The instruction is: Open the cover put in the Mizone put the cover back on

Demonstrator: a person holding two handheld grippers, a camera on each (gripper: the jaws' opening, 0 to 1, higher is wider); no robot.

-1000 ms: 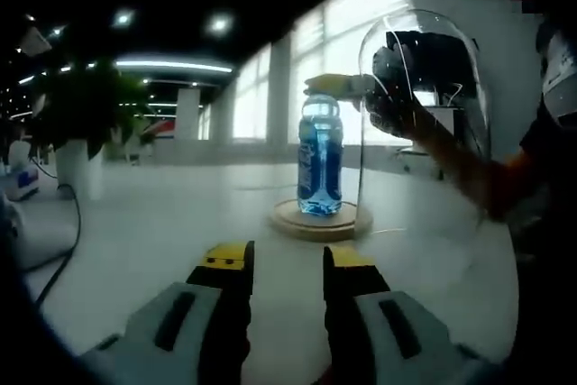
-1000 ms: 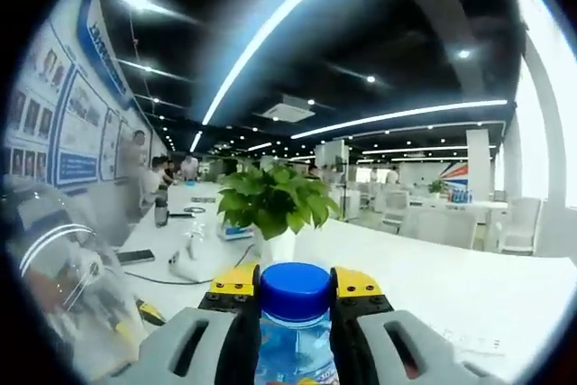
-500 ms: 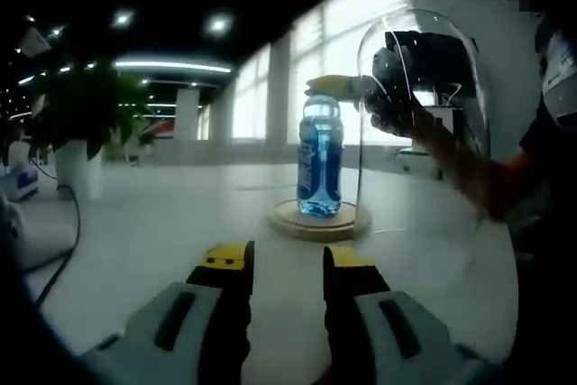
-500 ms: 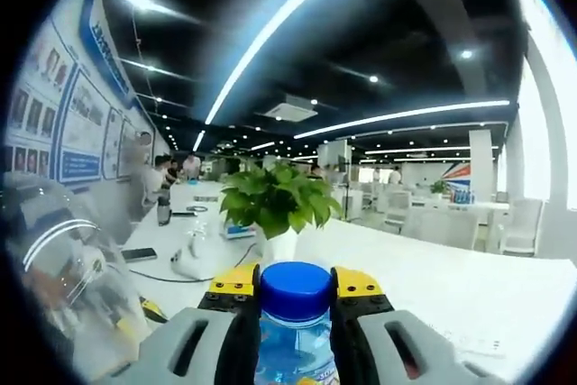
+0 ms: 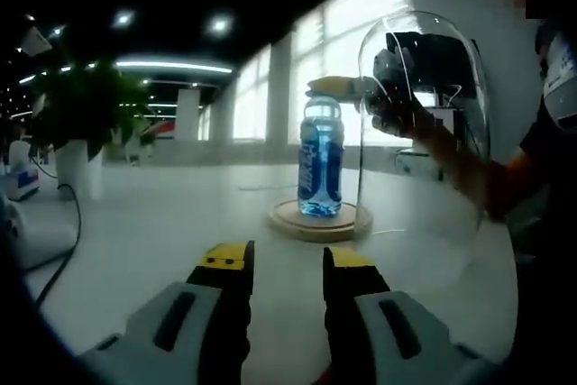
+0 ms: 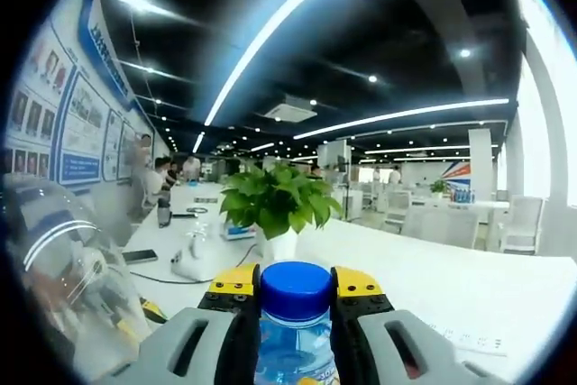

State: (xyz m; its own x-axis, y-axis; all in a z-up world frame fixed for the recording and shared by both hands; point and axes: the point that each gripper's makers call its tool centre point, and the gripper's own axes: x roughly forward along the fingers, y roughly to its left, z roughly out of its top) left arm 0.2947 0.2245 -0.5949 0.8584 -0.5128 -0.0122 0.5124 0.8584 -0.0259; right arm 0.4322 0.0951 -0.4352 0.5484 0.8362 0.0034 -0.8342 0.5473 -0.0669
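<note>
The Mizone bottle (image 5: 320, 158), clear with blue drink and a blue cap (image 6: 294, 290), stands upright on a round wooden base (image 5: 317, 220). My right gripper (image 6: 295, 288) is shut on the bottle just under its cap; in the left gripper view the right gripper (image 5: 347, 87) reaches in from the right at the bottle's top. The glass dome cover (image 5: 424, 123) is off the base, upright just to its right, and the same cover (image 6: 63, 286) curves along the left edge of the right gripper view. My left gripper (image 5: 287, 259) hovers low over the table, open and holding nothing.
A white table (image 5: 162, 214) carries a potted plant (image 5: 77, 123), a white device and a black cable (image 5: 63, 250) on its left. The potted plant (image 6: 275, 205) also stands beyond the bottle. A person's arm (image 5: 469, 178) holds the right gripper. People sit at a far desk (image 6: 171, 173).
</note>
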